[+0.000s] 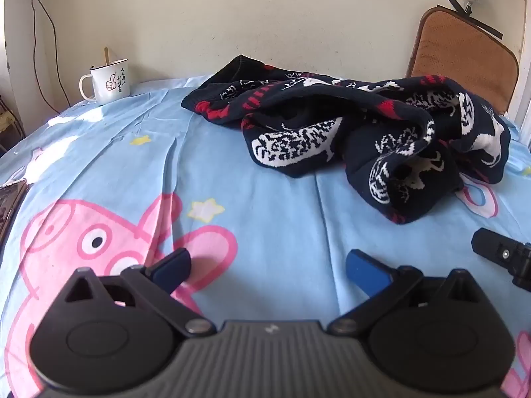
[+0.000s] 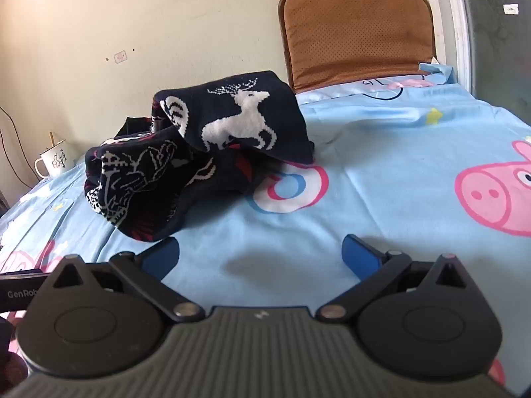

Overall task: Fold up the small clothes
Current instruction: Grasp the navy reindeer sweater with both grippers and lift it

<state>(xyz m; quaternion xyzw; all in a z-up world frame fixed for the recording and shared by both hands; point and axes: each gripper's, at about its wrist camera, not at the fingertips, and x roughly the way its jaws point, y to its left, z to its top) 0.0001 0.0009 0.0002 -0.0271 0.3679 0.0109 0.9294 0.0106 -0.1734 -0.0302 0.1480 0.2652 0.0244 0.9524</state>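
Beyond both open tools (image 1: 268, 270), crumpled sweater (image 1: 348, 126)

I read "GenRob" in white on the black body of my left hand-held gripper (image 2: 20, 290); the mug (image 1: 109, 81) carries handwritten characters too small to read

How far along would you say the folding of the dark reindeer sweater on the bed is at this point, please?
Nothing looks done yet: the dark sweater lies crumpled in a heap on the blue cartoon sheet. Nothing is in hand either: the left tool and the right tool both stand wide open over bare sheet, short of the cloth. Still left: grasping it, spreading it flat and making every fold.
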